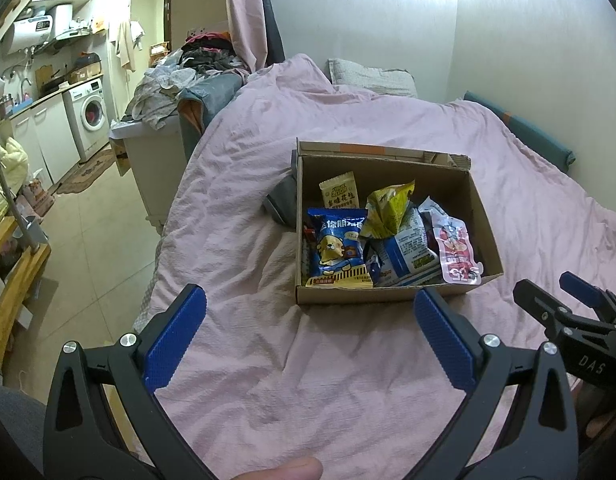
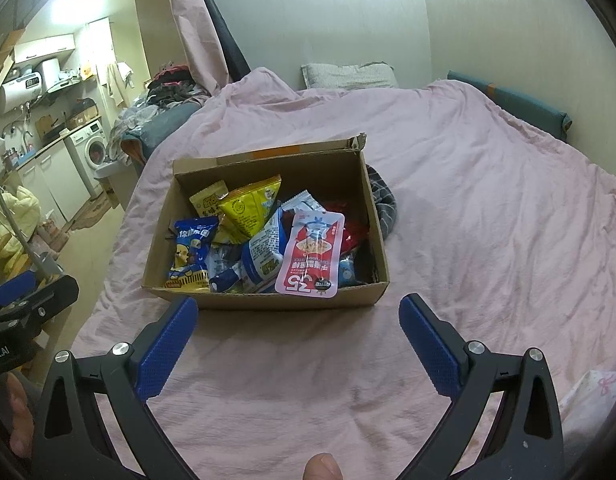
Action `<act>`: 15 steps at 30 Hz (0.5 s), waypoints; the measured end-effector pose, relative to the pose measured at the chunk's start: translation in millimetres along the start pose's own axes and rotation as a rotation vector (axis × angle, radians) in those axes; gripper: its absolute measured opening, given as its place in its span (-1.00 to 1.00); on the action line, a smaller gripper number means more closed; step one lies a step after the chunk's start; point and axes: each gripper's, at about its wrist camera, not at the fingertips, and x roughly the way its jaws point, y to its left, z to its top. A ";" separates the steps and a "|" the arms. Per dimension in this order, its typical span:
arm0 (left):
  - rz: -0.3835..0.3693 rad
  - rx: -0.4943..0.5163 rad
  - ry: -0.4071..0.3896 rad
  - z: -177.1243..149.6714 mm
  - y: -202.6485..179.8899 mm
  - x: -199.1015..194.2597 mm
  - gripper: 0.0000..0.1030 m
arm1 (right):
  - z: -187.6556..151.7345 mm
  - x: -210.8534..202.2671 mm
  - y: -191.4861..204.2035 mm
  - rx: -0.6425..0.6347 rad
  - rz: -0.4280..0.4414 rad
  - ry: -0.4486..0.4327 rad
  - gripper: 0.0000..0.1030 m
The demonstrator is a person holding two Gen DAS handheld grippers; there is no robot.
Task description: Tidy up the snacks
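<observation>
An open cardboard box (image 1: 459, 184) (image 2: 268, 300) sits on a pink bedspread and holds several snack packets. Among them are a blue bag with a yellow cartoon dog (image 1: 337, 250) (image 2: 190, 252), a yellow bag (image 1: 389, 208) (image 2: 250, 208), a pale peanut packet (image 1: 339, 194) (image 2: 208, 200), a blue-and-white bag (image 1: 405, 256) (image 2: 264, 258) and a pink-and-red pouch (image 1: 457, 254) (image 2: 311, 254) leaning on the near right wall. My left gripper (image 1: 309, 306) hangs open just short of the box's near wall, nothing between its fingers. My right gripper (image 2: 298, 316) is open and empty too, also short of the box. In the left wrist view the right gripper (image 1: 547, 294) shows at the right edge.
The pink bedspread (image 2: 487, 208) covers the whole bed, with a grey pillow (image 2: 347, 76) and a teal cushion (image 2: 519, 104) by the wall. A dark checked cloth (image 2: 381, 196) lies against the box's outer side. Left of the bed are a laundry pile (image 1: 180, 76), a washing machine (image 1: 90, 114) and tiled floor.
</observation>
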 end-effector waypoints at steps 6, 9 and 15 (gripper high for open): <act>0.000 0.000 0.001 -0.3 -0.2 0.1 0.99 | -0.5 0.6 1.2 -0.003 0.000 0.001 1.00; 0.001 0.000 0.006 -0.8 -0.4 0.5 1.00 | -0.5 0.2 1.3 -0.001 0.000 -0.002 1.00; -0.002 -0.012 0.013 -2.4 1.4 2.4 1.00 | -0.6 1.7 2.0 -0.004 -0.007 0.000 1.00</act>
